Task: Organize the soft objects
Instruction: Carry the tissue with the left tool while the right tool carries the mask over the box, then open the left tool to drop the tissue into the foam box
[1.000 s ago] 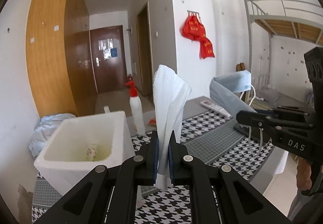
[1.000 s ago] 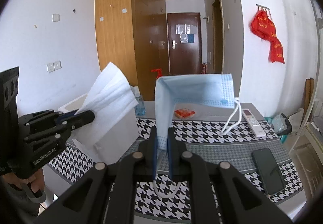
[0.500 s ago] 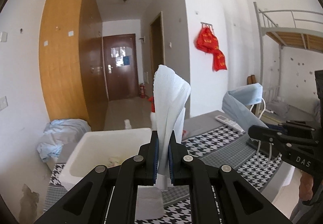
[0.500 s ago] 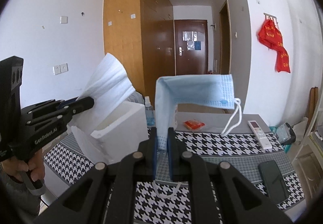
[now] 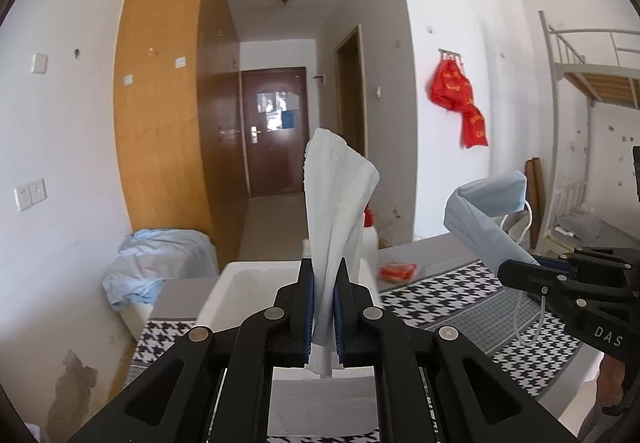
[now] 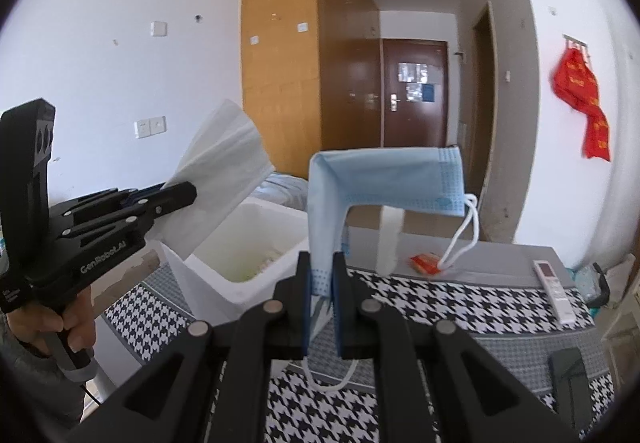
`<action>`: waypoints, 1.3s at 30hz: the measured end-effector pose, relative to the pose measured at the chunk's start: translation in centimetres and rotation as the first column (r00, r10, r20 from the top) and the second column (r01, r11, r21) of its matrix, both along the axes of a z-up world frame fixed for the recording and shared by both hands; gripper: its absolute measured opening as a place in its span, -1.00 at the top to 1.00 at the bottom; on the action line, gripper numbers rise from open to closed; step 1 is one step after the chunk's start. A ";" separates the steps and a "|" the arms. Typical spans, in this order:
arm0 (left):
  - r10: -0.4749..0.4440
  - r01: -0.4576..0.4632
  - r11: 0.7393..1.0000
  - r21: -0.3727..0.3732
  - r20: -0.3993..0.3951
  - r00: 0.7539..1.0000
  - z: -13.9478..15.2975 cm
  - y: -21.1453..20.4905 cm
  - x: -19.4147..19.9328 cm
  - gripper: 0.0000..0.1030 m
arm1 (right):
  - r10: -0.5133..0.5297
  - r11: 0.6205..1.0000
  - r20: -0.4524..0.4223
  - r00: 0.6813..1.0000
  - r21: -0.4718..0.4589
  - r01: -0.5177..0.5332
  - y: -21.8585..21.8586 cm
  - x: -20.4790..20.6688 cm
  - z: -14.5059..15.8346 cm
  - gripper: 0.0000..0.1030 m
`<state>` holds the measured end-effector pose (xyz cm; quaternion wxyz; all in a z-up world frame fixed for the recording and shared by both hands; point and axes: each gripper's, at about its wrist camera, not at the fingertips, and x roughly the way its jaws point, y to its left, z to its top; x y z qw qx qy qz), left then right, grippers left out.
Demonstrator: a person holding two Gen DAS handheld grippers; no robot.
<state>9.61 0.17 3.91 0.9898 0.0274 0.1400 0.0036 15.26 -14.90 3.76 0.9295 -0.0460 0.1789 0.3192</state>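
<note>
From where I'm driving, my left gripper [image 5: 323, 307] is clamped on a white tissue [image 5: 338, 211] that sticks up over the white foam box [image 6: 256, 243]. My right gripper [image 6: 321, 295] is pinching a blue face mask [image 6: 384, 179], bent over with its ear loops dangling above the checkered tablecloth [image 6: 460, 307]. A remote [image 6: 554, 289] lies off to the right.

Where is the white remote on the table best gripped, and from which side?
Grip the remote across its narrow width at mid-length, coming from above. It lies flat on the table, long and slim, so the jaws would likely span its long edges; nothing crowds it.
</note>
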 end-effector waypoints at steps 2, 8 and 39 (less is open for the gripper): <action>0.016 -0.016 1.000 -0.001 -0.006 1.000 0.0 0.5 0.2 0.82 | 0.020 1.000 0.001 1.000 -0.004 -0.020 0.6 0.1 0.0 0.77; 0.056 -0.057 0.998 -0.006 -0.034 0.998 -0.5 1.9 1.5 0.82 | 0.056 0.998 -0.003 0.998 -0.016 -0.056 2.3 0.6 -0.2 0.77; 0.133 -0.137 0.989 -0.058 -0.063 0.989 -1.6 6.3 2.6 -0.87 | 0.061 0.996 -0.036 0.997 -0.061 -0.063 6.4 2.2 0.0 0.77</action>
